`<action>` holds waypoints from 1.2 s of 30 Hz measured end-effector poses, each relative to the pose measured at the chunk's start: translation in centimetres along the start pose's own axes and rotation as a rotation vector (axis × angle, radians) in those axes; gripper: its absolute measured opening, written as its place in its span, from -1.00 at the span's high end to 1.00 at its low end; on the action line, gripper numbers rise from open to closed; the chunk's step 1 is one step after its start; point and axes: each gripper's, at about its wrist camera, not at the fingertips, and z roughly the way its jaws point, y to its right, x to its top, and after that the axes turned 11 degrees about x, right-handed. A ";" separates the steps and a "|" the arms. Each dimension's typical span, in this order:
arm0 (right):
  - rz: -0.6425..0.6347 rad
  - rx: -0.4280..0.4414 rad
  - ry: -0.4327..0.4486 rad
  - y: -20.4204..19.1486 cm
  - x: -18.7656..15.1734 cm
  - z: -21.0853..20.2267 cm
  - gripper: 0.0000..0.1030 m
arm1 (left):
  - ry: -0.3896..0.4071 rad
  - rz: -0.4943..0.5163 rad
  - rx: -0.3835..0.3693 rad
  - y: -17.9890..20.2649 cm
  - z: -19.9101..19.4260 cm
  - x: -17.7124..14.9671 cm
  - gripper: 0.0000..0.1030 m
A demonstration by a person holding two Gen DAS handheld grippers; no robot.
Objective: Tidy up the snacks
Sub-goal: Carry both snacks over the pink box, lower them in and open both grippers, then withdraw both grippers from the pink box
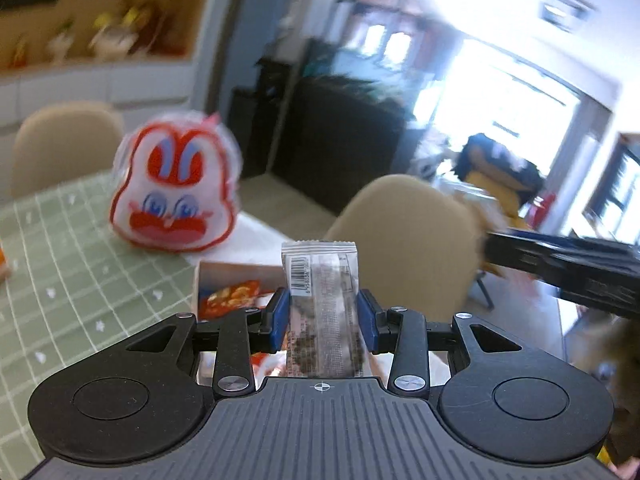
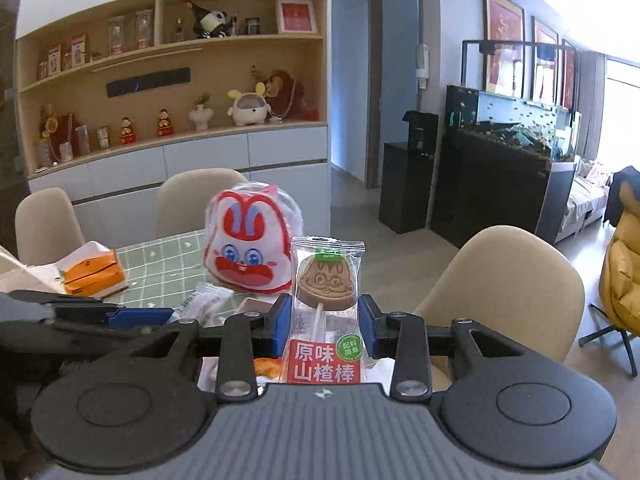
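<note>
Nearest the left camera, the left fingers (image 1: 322, 314) were clamped on a clear snack packet (image 1: 322, 300), its barcode end standing up past the fingertips. The right fingers (image 2: 325, 326) were likewise clamped on a wrapped lollipop (image 2: 326, 308), pads pressing the wrapper at the stick, just below the brown candy head, with the red label trailing back toward the camera.

Below and beyond the left fingers lay an open box (image 1: 236, 280) with orange-wrapped snacks in it, on the green checked bench (image 1: 80, 280). Further out, to the left of both pairs of fingers, stood a rabbit-faced bag (image 2: 248, 252). The right tool showed as a dark bar just to the right of the left fingers.

Both grips looked thin: each held only crinkly film, so a quick swing could let a wrapper slide out or twist sideways. The lollipop was top-heavy above the pads and seemed likely to tip if the squeeze eased. With the two tools so near each other, a careless crossing could knock one packet loose. A drop from this height might miss the box or land against the rabbit bag.
</note>
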 end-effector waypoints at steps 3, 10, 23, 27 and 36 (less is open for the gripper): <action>0.026 0.022 -0.040 2.1 -0.2 2.4 0.32 | -0.037 -0.010 0.012 -0.2 4.9 0.0 0.19; 0.055 0.075 -0.140 5.9 -2.1 8.1 0.32 | -0.270 -0.029 -0.052 1.0 14.5 -2.8 0.17; 0.139 0.268 -0.375 5.9 -4.3 21.8 0.31 | -0.240 0.062 0.128 1.5 13.8 -4.5 0.08; 0.148 0.219 -0.421 5.3 -5.6 24.0 0.27 | -0.218 0.048 0.139 0.8 12.0 -3.9 0.07; 0.209 0.217 -0.228 4.5 -3.5 15.5 -0.13 | -0.069 -0.094 0.136 -2.0 3.8 -2.8 0.11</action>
